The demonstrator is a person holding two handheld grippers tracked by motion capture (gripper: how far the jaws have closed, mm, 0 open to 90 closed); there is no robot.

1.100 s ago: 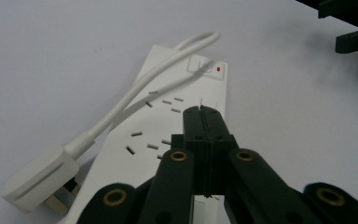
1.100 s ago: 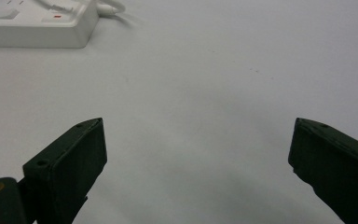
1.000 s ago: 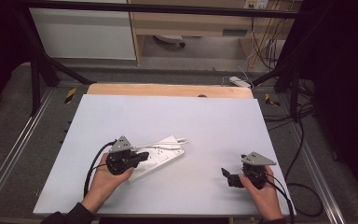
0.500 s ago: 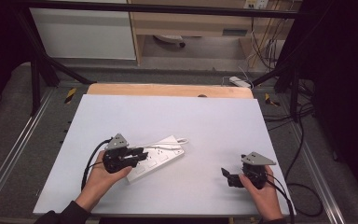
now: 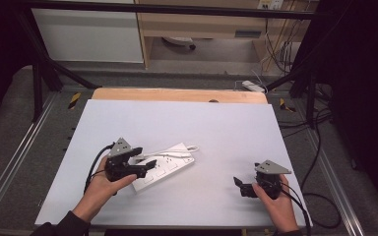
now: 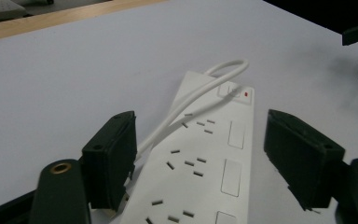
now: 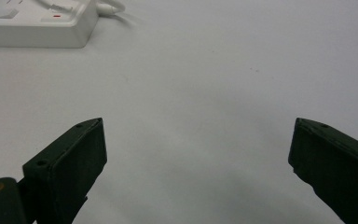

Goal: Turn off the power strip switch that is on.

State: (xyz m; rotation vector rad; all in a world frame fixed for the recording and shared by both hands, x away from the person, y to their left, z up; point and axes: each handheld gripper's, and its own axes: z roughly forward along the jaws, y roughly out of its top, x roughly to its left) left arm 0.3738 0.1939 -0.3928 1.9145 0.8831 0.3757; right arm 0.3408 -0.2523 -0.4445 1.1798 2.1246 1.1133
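A white power strip [image 5: 170,166] lies at an angle on the white table [image 5: 216,132], its white cable [image 5: 170,152] looped back over its top. My left gripper [image 5: 146,164] is open at the strip's near end. In the left gripper view the strip [image 6: 205,163] runs up between the two jaws, with the cable [image 6: 200,95] beside the left jaw and a red switch light [image 6: 246,94] at the strip's far end. My right gripper [image 5: 239,186] is open near the table's front right, with nothing between its jaws. The right gripper view [image 7: 198,154] looks over bare table toward the strip [image 7: 37,21].
A wooden strip [image 5: 177,94] borders the table's far edge. Metal rails [image 5: 17,162] run along both sides, and cables [image 5: 320,157] trail on the floor to the right. Shelving [image 5: 202,24] stands beyond the table.
My left gripper has shifted slightly to the left and turned a little at the strip's near end. The power strip and the right gripper have stayed put.
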